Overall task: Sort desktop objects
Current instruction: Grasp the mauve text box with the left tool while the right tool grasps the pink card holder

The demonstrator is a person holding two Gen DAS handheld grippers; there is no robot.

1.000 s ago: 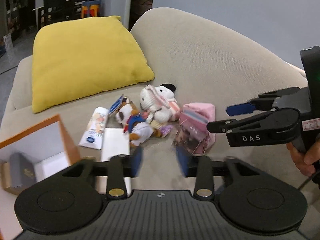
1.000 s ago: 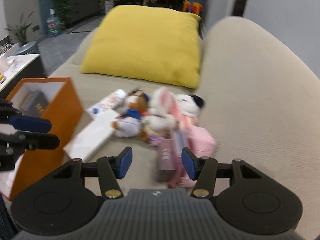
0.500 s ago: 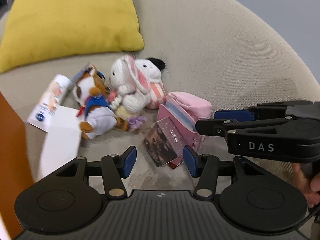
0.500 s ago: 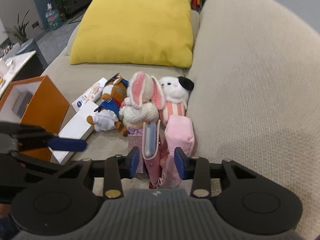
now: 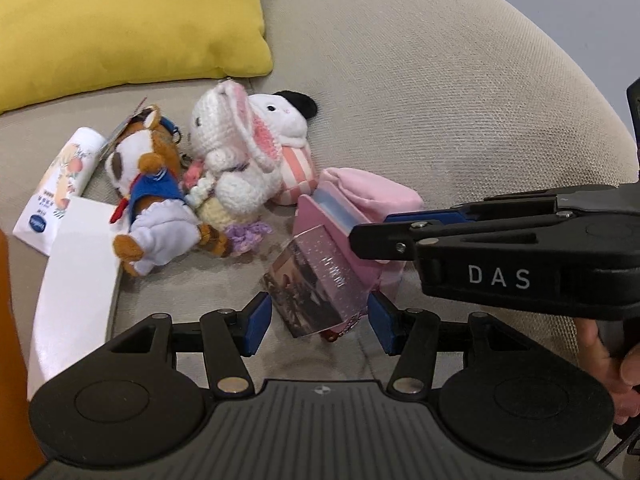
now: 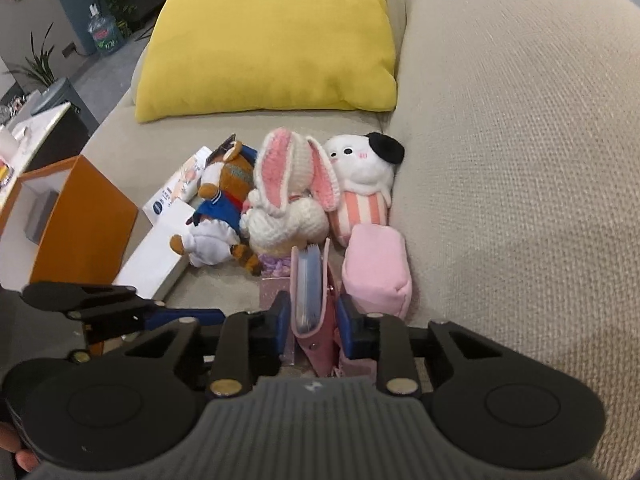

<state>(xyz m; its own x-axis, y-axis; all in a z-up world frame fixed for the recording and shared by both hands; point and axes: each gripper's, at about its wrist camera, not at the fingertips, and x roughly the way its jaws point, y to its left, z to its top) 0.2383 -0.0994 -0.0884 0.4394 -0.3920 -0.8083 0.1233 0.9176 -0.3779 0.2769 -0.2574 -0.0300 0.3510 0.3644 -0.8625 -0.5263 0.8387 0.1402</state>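
Note:
A heap of small things lies on a beige sofa seat: a brown dog plush (image 5: 148,196) (image 6: 224,204), a white crochet rabbit (image 5: 236,156) (image 6: 288,196), a white striped plush (image 6: 364,184), a pink pouch (image 5: 372,196) (image 6: 376,272), a pink card binder (image 6: 312,296) (image 5: 332,216) and a glittery photo card pack (image 5: 316,284). My left gripper (image 5: 318,318) is open with its fingers on either side of the card pack. My right gripper (image 6: 310,320) has its blue pads close on both sides of the pink binder, touching or nearly so.
A yellow cushion (image 6: 272,36) leans at the back. An orange open box (image 6: 76,216) stands at the left, holding a grey item. A flat white box (image 5: 76,276) and a white tube (image 5: 60,184) lie left of the plushes. The sofa backrest (image 6: 520,160) rises at right.
Both grippers have moved forward and down to the heap. The right jaws have narrowed around the pink binder. The left jaws now straddle the card pack.

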